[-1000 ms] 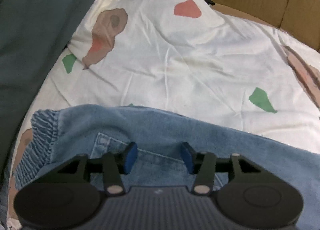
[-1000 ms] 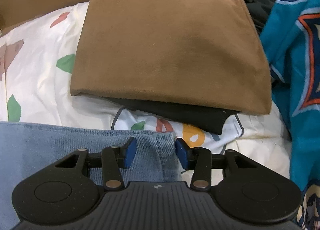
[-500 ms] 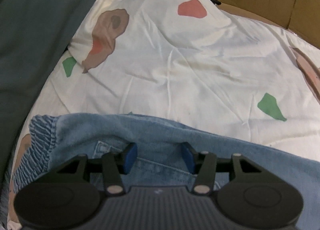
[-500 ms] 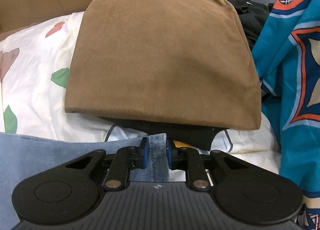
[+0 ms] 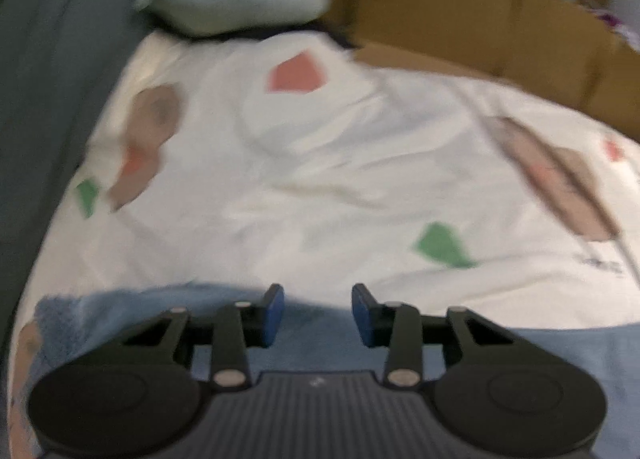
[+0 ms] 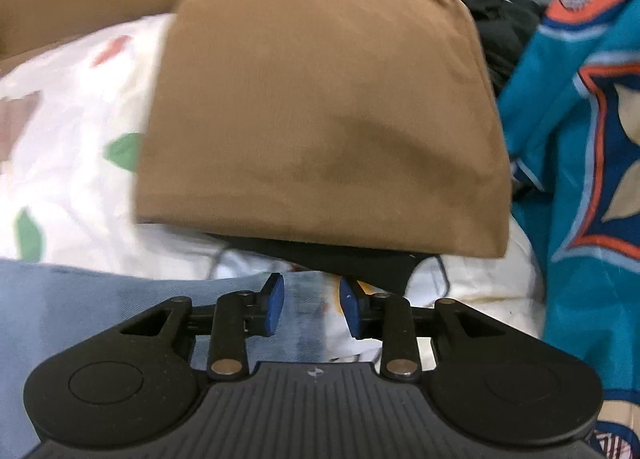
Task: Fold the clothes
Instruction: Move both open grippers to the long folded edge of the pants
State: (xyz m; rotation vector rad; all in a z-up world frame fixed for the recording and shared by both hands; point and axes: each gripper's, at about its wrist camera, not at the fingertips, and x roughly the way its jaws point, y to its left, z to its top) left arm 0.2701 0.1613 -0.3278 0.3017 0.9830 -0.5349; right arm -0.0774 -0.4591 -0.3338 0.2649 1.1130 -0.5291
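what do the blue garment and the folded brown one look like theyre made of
The blue garment looks like light-wash denim: faded, mottled blue with a stitched seam at its edge. The folded brown garment looks like matte, soft cloth, perhaps brushed cotton or suede-like; no sheen, smooth rounded fold. Motion blur leaves the weave unclear.

Left tool (image 5: 318,315) and right tool (image 6: 308,309), both spread wide.

Light-blue denim garment (image 5: 328,343) lying flat on patterned white sheet (image 5: 320,163), elastic waistband at left.
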